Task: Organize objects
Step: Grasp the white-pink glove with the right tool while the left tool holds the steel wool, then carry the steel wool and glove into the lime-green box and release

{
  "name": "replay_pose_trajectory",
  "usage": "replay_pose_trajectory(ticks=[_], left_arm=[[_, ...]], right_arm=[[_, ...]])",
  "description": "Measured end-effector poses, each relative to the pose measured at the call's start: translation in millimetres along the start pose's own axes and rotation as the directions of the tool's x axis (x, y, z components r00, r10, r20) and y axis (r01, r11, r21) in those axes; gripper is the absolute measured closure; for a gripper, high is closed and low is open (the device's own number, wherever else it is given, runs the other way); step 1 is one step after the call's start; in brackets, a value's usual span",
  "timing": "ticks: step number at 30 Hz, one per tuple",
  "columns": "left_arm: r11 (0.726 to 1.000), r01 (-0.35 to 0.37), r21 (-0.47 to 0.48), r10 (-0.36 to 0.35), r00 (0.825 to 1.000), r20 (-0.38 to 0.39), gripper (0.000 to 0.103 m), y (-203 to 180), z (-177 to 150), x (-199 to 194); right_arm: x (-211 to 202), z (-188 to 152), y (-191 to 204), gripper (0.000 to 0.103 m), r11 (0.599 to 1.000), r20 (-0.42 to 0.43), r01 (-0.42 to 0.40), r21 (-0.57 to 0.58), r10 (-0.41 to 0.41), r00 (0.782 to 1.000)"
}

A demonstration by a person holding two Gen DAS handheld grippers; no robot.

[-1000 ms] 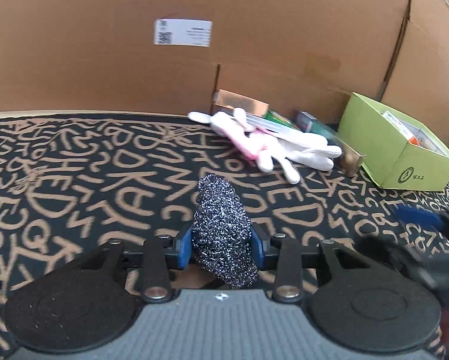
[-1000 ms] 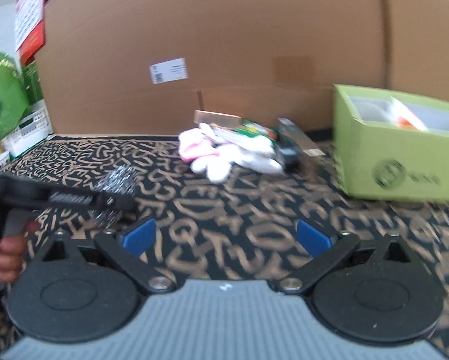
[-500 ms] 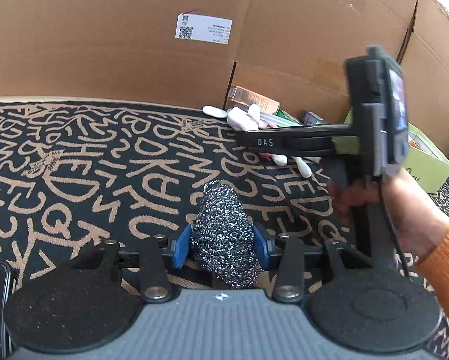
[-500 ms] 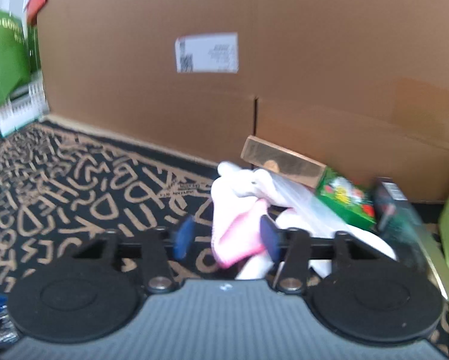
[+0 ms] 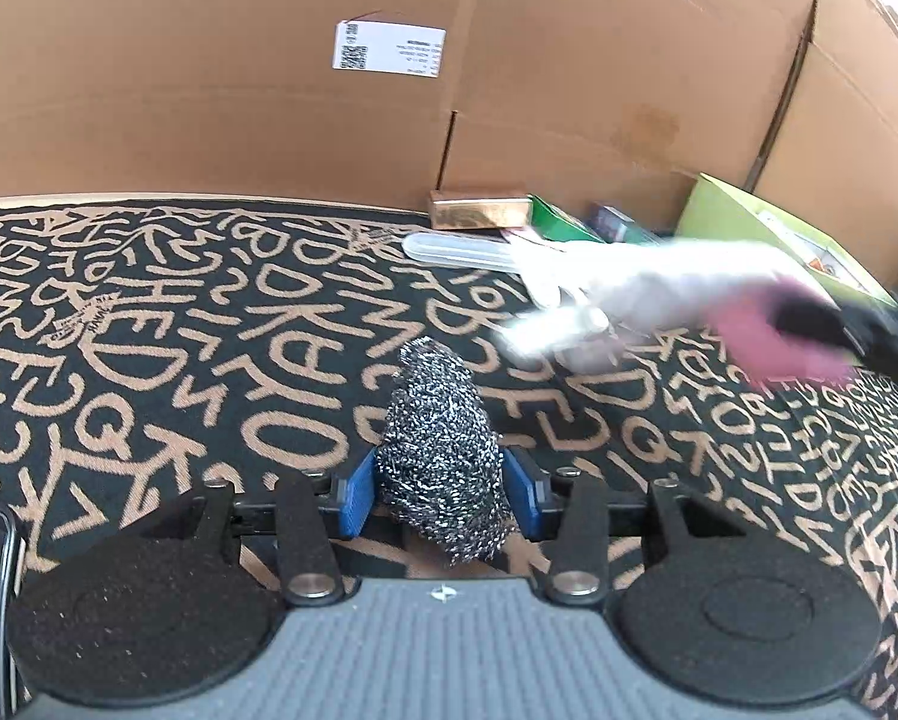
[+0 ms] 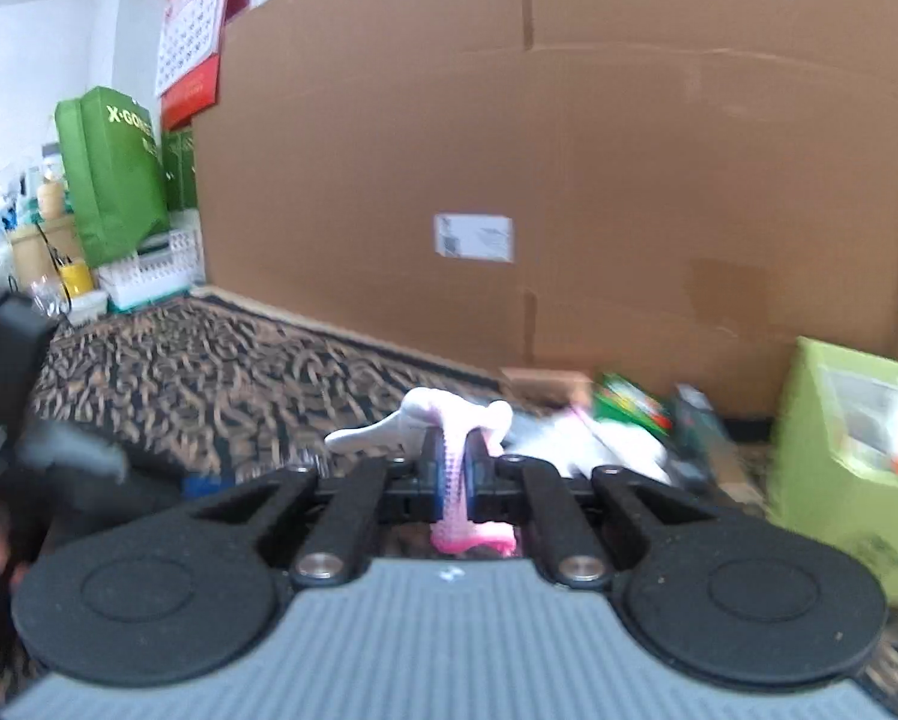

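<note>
Left gripper: jaws part-way open, blue pads pressed on both sides of a steel scourer. The scourer stands upright between the pads, its top clear of them, its lower end hidden behind the gripper body. It is over the lettered mat; contact with the mat cannot be told.

Right gripper: jaws have just been closing and now stand nearly together, clamped on a thin fold of a pink-and-white glove. Pink cuff hangs below the pads; white fingers stick up and out to the left above them. In the left wrist view the glove is a blurred streak above the mat, right of the scourer and apart from it, with the right gripper dark at its pink end.

Behind, against the cardboard wall: a copper-coloured box, a small green box, a clear tube lying on the mat. A lime-green box sits at the right, open-topped, with items inside too blurred to name.
</note>
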State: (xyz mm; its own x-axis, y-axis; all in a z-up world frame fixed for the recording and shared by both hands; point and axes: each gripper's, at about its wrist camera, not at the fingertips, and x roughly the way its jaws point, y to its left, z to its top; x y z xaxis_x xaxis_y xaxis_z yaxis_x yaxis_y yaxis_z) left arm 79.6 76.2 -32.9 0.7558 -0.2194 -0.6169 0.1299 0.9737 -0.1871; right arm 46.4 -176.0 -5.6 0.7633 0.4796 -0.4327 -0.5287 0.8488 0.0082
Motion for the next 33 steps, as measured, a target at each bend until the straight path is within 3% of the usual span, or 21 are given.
replay_pose_trajectory(ticks=[4, 7, 9, 11, 12, 16, 21, 23, 25, 26, 28, 33], left_arm=[[0.997, 0.075, 0.023, -0.075, 0.997, -0.023, 0.057, -17.4, -4.8, -2.1], [0.989, 0.133, 0.068, -0.130, 0.991, -0.040, 0.057, -38.5, -9.1, -3.3], [0.988, 0.114, 0.105, -0.111, 0.993, -0.032, 0.050, -49.6, -10.5, -5.9], [0.988, 0.093, 0.124, -0.092, 0.996, -0.013, 0.043, -54.2, -10.5, -9.3], [0.988, 0.086, 0.127, -0.086, 0.996, -0.005, 0.039, -54.8, -9.5, -11.0], [0.992, 0.045, 0.115, -0.046, 0.999, 0.002, 0.034, -52.3, -6.1, -11.6], [0.993, 0.023, 0.112, -0.019, 0.999, -0.034, 0.035, -51.1, -2.8, -0.2], [0.992, 0.034, 0.124, -0.028, 0.999, -0.046, 0.043, -51.2, -3.4, 2.5], [0.990, 0.046, 0.132, -0.039, 0.998, -0.059, 0.061, -52.3, -4.4, 4.3], [0.989, 0.055, 0.135, -0.047, 0.997, -0.062, 0.061, -52.7, -3.9, 4.6], [0.988, 0.060, 0.143, -0.052, 0.997, -0.059, 0.063, -55.1, -1.8, 4.0], [0.976, 0.129, 0.174, -0.122, 0.991, -0.048, 0.063, -72.2, 14.4, -0.5]], right_arm=[[-40.3, -38.5, -6.1, 0.097, 0.997, -0.129, 0.072, 0.036, -0.067, 0.989], [-57.3, -67.3, -7.0, 0.095, 0.995, -0.242, 0.070, 0.075, -0.050, 0.969], [-63.2, -75.0, -3.6, 0.082, 0.993, -0.259, 0.094, 0.070, -0.073, 0.963], [-71.4, -75.5, -1.6, 0.037, 0.989, -0.222, 0.132, 0.068, -0.114, 0.968], [-75.5, -74.9, -1.1, 0.036, 0.988, -0.194, 0.138, 0.064, -0.124, 0.973], [-67.2, -62.5, 0.0, 0.036, 0.994, -0.137, 0.090, 0.064, -0.081, 0.987], [-36.2, -57.3, 4.6, 0.042, 0.996, -0.151, 0.035, 0.078, -0.023, 0.988], [-29.0, -60.3, 5.3, 0.057, 0.996, -0.171, 0.022, 0.083, -0.007, 0.985], [-27.8, -63.0, 5.0, 0.075, 0.996, -0.186, 0.023, 0.089, -0.006, 0.982], [-27.6, -64.1, 3.2, 0.082, 0.995, -0.186, 0.027, 0.098, -0.008, 0.983], [-30.0, -63.3, -1.7, 0.089, 0.991, -0.175, 0.023, 0.129, 0.000, 0.985], [-51.2, -49.9, -18.9, 0.090, 0.984, -0.093, 0.046, 0.174, -0.031, 0.995]])
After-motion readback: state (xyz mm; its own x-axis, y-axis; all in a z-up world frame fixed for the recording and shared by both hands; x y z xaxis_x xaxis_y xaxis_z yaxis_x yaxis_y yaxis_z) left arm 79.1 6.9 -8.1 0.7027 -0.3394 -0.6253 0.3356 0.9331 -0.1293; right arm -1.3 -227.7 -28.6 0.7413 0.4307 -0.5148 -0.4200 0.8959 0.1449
